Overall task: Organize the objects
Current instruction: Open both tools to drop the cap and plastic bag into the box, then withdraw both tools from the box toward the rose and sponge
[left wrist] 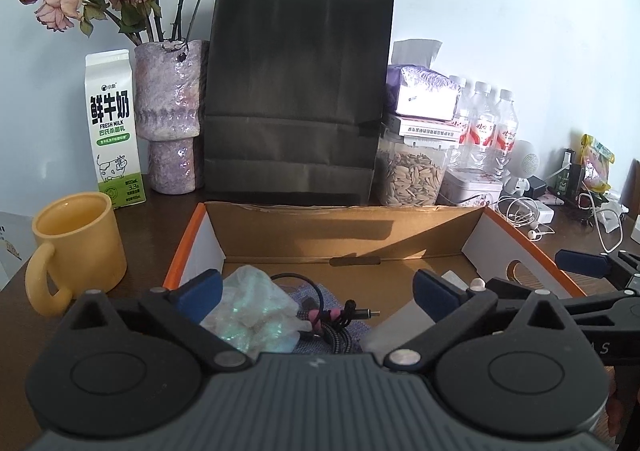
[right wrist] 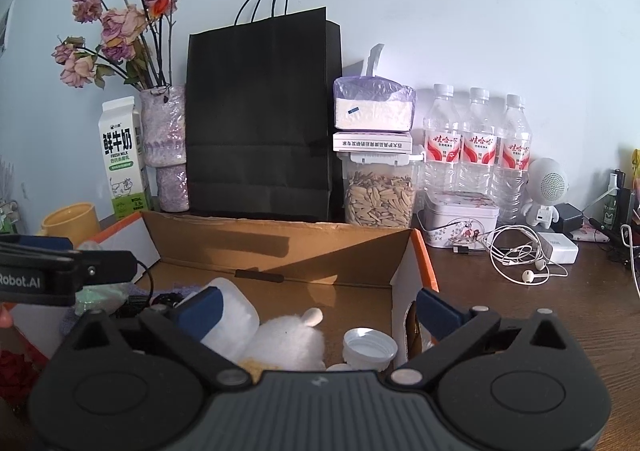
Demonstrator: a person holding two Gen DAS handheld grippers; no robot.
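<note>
Both grippers gape wide, gripping nothing: left gripper (left wrist: 316,291) over the crumpled plastic (left wrist: 256,311) and cable (left wrist: 336,319) at the cardboard box's (left wrist: 348,227) left end; right gripper (right wrist: 318,311) above the white plush (right wrist: 288,339) and cap (right wrist: 369,345) by its right wall.

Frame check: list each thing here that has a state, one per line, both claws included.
left claw: open, holding nothing
right claw: open, holding nothing
cardboard box: open, items inside
yellow mug: upright, looks empty
milk carton: upright, closed
black paper bag: standing upright
water bottles: upright, capped
white cap: loose in box, opening up
seed jar: lid on
</note>
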